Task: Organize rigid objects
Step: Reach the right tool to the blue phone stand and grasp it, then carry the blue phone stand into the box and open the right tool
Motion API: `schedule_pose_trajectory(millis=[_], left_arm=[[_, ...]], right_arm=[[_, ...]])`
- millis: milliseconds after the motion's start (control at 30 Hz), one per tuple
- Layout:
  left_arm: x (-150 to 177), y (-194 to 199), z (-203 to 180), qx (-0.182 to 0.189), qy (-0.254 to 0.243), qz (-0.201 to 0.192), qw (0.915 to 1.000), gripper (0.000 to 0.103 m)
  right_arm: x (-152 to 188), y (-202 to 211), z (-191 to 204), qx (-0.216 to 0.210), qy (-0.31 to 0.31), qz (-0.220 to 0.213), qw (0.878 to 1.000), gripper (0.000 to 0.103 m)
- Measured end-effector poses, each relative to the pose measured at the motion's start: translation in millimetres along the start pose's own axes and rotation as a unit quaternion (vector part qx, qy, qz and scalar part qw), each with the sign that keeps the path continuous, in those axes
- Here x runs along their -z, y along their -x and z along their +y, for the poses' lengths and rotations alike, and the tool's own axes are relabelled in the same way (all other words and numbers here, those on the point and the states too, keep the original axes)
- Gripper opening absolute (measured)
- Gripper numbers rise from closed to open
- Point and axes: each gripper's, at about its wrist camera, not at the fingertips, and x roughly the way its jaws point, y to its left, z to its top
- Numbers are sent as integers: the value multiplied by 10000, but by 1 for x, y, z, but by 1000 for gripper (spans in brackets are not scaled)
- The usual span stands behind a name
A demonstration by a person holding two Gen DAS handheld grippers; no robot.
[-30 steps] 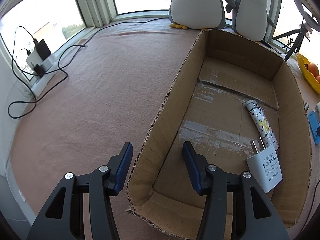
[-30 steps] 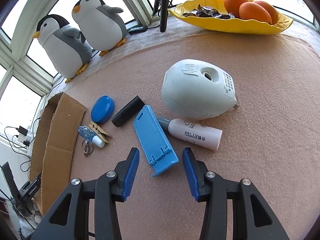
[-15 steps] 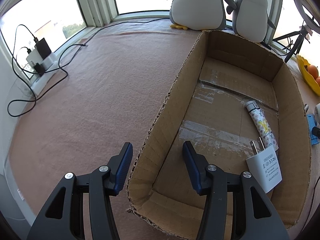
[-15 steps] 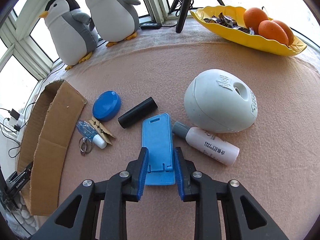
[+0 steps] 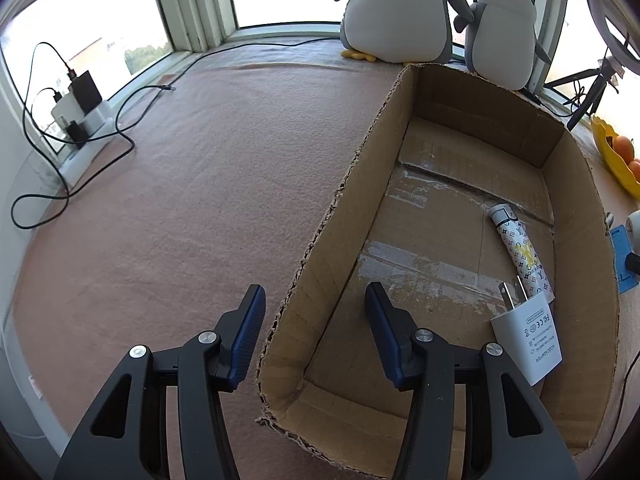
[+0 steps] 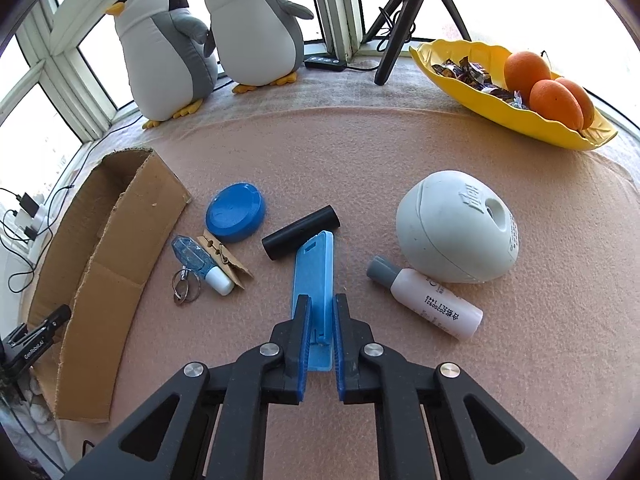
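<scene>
My right gripper [image 6: 320, 312] is shut on the near end of a flat blue phone stand [image 6: 314, 276], which lies on the pink cloth. Around it lie a black cylinder [image 6: 301, 231], a blue round lid [image 6: 235, 212], a small blue bottle with key rings [image 6: 200, 266], a white bottle with grey cap [image 6: 428, 300] and a white egg-shaped device [image 6: 456, 226]. My left gripper [image 5: 312, 312] is open and empty, straddling the left wall of the cardboard box [image 5: 332, 248]. Inside the box lie a patterned tube [image 5: 522, 256] and a white charger [image 5: 528, 336].
Two plush penguins [image 6: 200, 32] stand at the back by the window. A yellow dish with oranges and sweets [image 6: 516, 92] sits at the back right, beside a black tripod [image 6: 400, 20]. A power strip with cables [image 5: 76, 116] lies at the far left.
My right gripper moved forward over the blue phone stand and closed its fingers onto it. The left gripper has stayed open at the box wall.
</scene>
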Motion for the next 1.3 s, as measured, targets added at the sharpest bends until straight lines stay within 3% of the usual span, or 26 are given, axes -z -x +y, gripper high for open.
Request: schedule_pose_trajectory(millis=[100, 200, 500, 667, 900, 1300], left_arm=[[0, 0, 0, 10, 5, 0, 10000, 52], [0, -1, 1, 36, 18, 3, 10000, 52], [0, -2, 2, 81, 66, 1, 9999, 52], [0, -1, 2, 87, 53, -2, 9999, 52], [0, -3, 5, 108, 67, 2, 9999, 57], [1, -2, 6, 128, 87, -33, 9999, 57]], right_arm=[[0, -4, 11, -3, 147, 104, 9998, 7], [-1, -11, 23, 297, 374, 123, 9988, 4], [-3, 1, 20, 260, 80, 53, 9996, 4], [-6, 21, 35, 24, 116, -96, 9999, 4], [-17, 46, 89, -432, 567, -327, 9969, 4], [-7, 40, 176, -1002, 1294, -157, 9864, 4]])
